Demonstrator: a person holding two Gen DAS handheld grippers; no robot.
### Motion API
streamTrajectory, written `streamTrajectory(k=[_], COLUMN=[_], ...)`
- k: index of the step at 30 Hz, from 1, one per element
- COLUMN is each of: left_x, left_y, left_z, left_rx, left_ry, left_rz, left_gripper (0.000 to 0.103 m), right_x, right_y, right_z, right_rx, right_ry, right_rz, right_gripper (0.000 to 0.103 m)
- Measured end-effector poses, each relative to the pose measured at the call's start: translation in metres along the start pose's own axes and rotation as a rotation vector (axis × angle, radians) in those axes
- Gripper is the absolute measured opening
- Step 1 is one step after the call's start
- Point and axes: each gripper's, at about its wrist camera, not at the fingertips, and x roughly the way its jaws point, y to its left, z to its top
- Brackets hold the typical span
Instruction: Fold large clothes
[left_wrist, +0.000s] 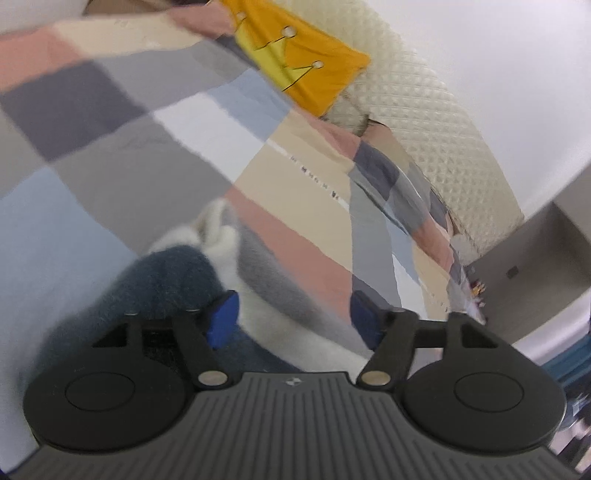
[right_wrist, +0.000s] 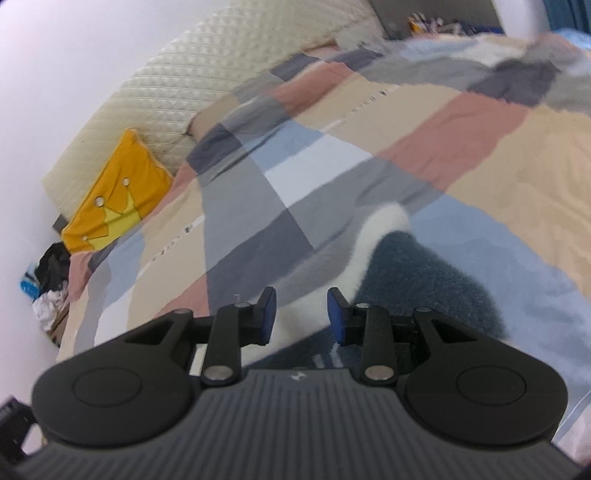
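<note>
Two views show your fuzzy navy-and-white garment (left_wrist: 177, 280) lying on the patchwork quilt bed (left_wrist: 155, 147). From your left wrist, the left gripper (left_wrist: 293, 319) has its fingers spread wide over the white fleece, gripping nothing. From your right wrist, the right gripper (right_wrist: 301, 314) stands partly open, white fleece between its fingers, unpinched.

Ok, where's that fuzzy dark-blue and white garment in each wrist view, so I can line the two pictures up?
Left wrist: the fuzzy garment sits lower left of centre, running under the left gripper, whose jaws stand wide.
Right wrist: the garment sits lower right of centre; its white part passes between the right gripper pads.
Shared landmark: the yellow crown pillow against the headboard, upper centre in the left view, left in the right.
</note>
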Motion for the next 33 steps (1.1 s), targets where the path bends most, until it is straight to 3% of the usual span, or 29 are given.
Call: streamTrajectory(k=[4, 8, 12, 17, 22, 33], left_x=[-0.008, -0.004, 0.009, 0.027, 0.035, 0.053], left_y=[-0.030, -0.054, -0.068, -0.062, -0.043, -0.034], left_z=[-0.011, -0.025, -0.036, -0.038, -0.038, -0.041], left_rx=[0.174, 0.295, 0.409, 0.454, 0.421, 0.432], left_ry=[-0.002, 0.005, 0.014, 0.032, 0.076, 0.126], left_rz=[0.055, 0.075, 0.117, 0.198, 0.202, 0.225], left_gripper=[0.074, 0.074, 0.074, 0.074, 0.074, 0.074], right_x=[-0.010, -0.010, -0.006, 0.004, 0.013, 0.039], right_y=[0.011, 0.026, 0.043, 0.059, 0.067, 0.060], right_z=[-0.004, -0.014, -0.023, -0.028, -0.037, -0.045], right_rx=[-0.070, -0.134, -0.226, -0.379, -0.495, -0.481], right_ry=[-0.003, 0.049, 0.087, 0.106, 0.120, 0.201], right_rz=[0.066, 0.154, 0.188, 0.172, 0.149, 0.148], right_gripper=[0.035, 0.035, 0.035, 0.036, 0.036, 0.036])
